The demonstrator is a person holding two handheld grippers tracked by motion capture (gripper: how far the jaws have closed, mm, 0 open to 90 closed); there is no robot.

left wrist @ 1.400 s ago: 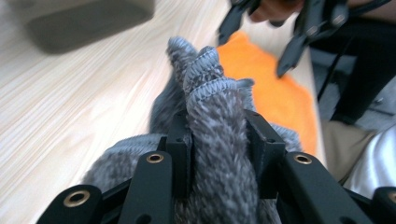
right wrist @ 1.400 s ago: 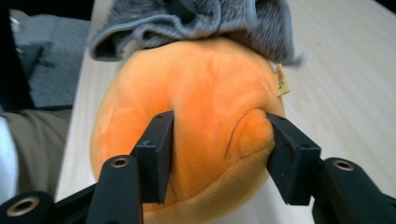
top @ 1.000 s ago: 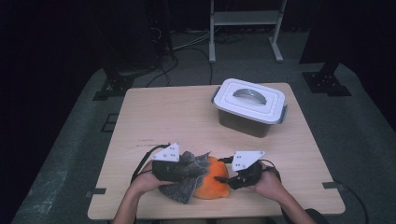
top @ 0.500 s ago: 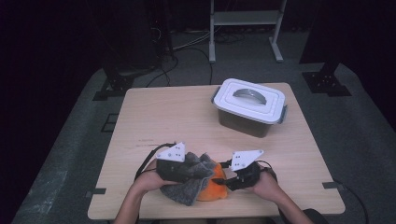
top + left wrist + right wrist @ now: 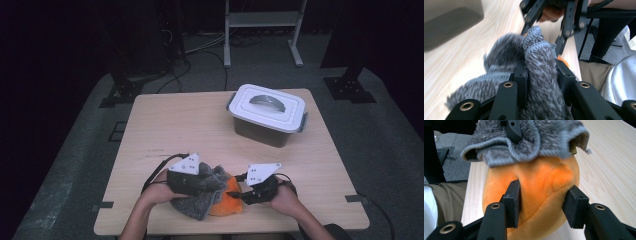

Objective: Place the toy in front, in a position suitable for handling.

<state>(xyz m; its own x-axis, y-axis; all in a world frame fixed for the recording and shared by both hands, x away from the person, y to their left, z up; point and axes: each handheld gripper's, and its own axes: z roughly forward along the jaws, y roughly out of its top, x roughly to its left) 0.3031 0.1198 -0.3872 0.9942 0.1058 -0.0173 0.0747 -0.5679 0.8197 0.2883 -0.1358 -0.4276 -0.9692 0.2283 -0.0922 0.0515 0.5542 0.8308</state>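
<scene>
An orange plush toy [image 5: 229,201] lies near the table's front edge, and a grey fuzzy knit cloth [image 5: 197,202] is draped over its left side. My left gripper [image 5: 212,183] is shut on a fold of the grey cloth [image 5: 541,62], which bulges up between its pads. My right gripper [image 5: 241,194] comes in from the right. Its jaws have just been closing and now press into both sides of the orange plush [image 5: 544,182], denting it. In the right gripper view [image 5: 544,203], the grey cloth [image 5: 529,137] hangs over the top of the plush.
A grey box with a white handled lid [image 5: 267,112] stands at the back right of the wooden table [image 5: 175,125]. The plush sits close to the table's front edge [image 5: 165,231], with the person's lap just behind it. A metal stand [image 5: 262,20] is on the floor beyond.
My left gripper has lifted a little and shifted right with the grey cloth, which now covers more of the orange plush. My right hand has stayed in place.
</scene>
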